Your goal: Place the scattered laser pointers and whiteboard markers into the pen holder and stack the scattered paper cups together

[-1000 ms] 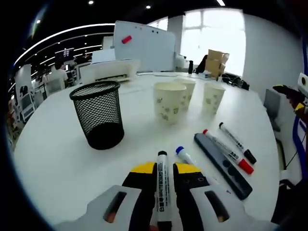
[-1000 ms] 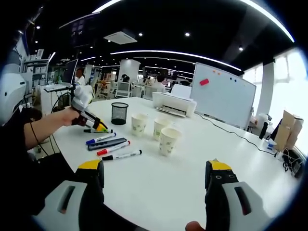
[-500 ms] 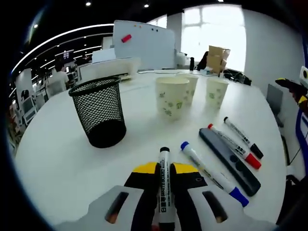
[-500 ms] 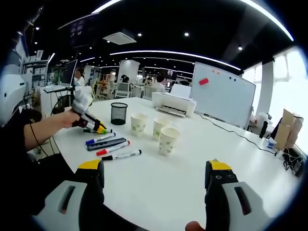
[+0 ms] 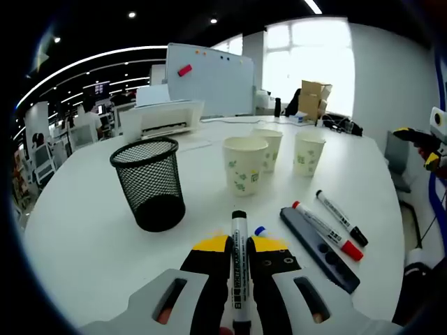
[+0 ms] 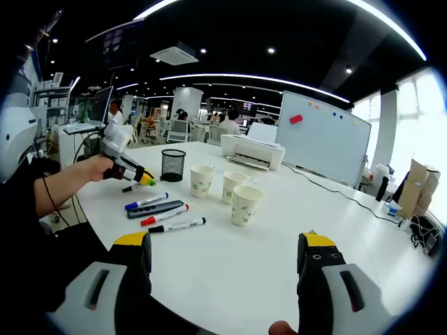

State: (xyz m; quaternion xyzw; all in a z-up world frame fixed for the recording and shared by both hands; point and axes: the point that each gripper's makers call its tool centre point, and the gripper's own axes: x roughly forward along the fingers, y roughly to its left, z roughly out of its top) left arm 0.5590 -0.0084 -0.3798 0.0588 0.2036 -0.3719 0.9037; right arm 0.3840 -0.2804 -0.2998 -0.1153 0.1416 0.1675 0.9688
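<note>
On a round white table (image 6: 230, 258) in an open-plan office, the left gripper (image 5: 239, 246) clamped a black-capped marker (image 5: 239, 258) near the mesh pen holder (image 5: 150, 183); the right gripper (image 6: 227, 255) gaped empty.

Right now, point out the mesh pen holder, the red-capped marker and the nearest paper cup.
mesh pen holder (image 5: 150, 183), left gripper view, on its side wall.
red-capped marker (image 5: 323, 229), left gripper view, mid-barrel.
nearest paper cup (image 5: 244, 166), left gripper view, on its front wall.

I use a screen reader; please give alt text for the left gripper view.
The left gripper clamps a black-capped whiteboard marker above a white table, facing a black mesh pen holder. Three paper cups stand beyond; more markers lie right.
</note>
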